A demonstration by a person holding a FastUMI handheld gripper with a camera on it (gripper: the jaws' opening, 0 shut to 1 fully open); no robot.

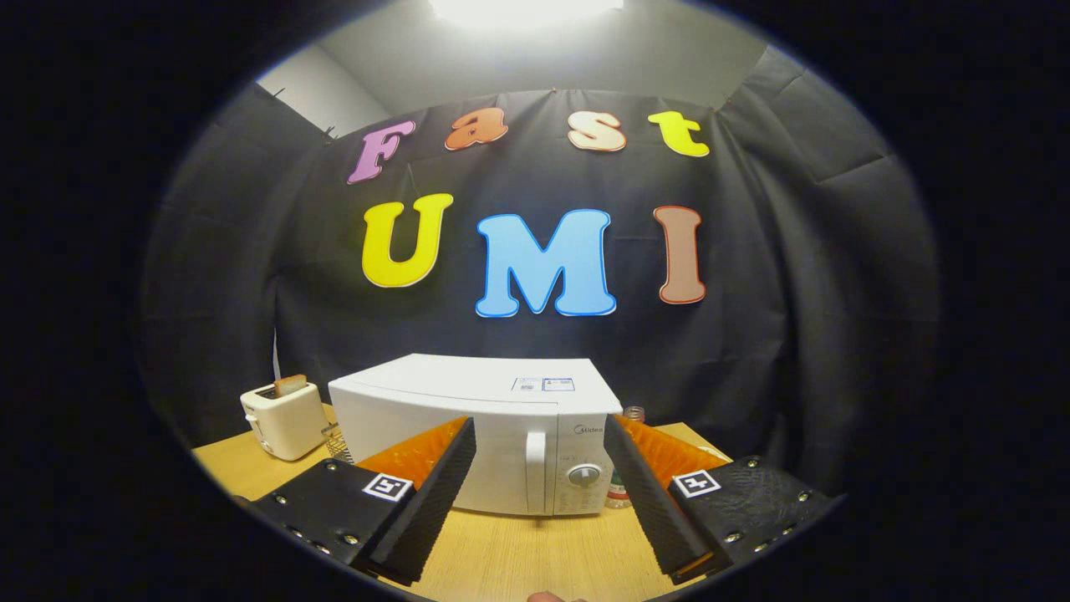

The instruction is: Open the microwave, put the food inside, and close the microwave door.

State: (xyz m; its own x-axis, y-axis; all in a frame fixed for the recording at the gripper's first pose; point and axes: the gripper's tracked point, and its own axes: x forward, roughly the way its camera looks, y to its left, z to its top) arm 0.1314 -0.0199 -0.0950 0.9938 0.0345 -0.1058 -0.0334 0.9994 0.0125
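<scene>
While spread wide over the wooden table (510,552), gripper (539,510) empty, fingers (435,493) well apart with nothing between them. Just beyond the fingertips, framed between them, white microwave (476,418) on the table, door shut, upright handle (535,464) and round dial (584,476) on its front. Beside the microwave, a white toaster (282,418) with a slice of bread (290,385) sticking up from its slot. Behind the microwave's far corner, a bottle (634,414), mostly hidden. Food for the microwave not identifiable.
</scene>
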